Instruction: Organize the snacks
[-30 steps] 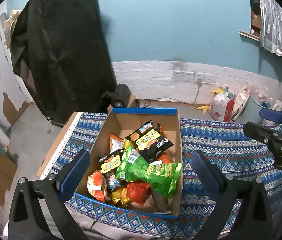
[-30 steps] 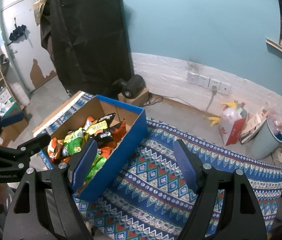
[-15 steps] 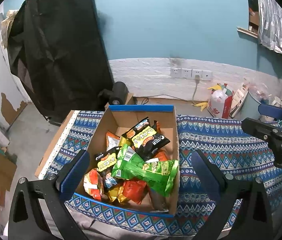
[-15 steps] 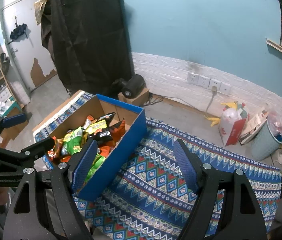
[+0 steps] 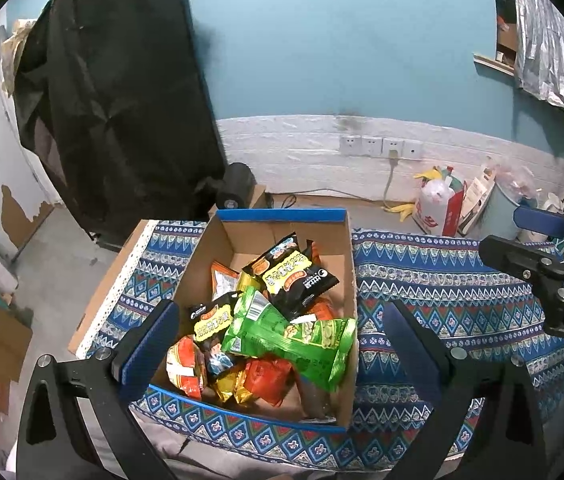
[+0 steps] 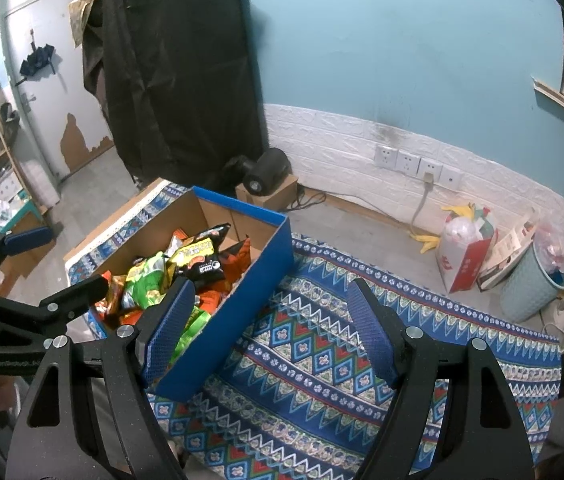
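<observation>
Under the green bag [image 5: 293, 336] in the box [image 5: 347, 264], half-hidden snack packets [image 5: 242, 376]; both jaws spread, empty.

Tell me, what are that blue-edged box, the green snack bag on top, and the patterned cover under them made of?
The box looks like cardboard: matte brown inside walls, blue outside. The green snack bag seems to be glossy plastic film, since it shines and wrinkles. The patterned cover looks like woven or printed cloth with a dull finish and a soft drape at the near edge; which of the two I cannot tell.

Cardboard box [image 5: 345, 264] (matt); glossy foil snack packets [image 5: 285, 332].
</observation>
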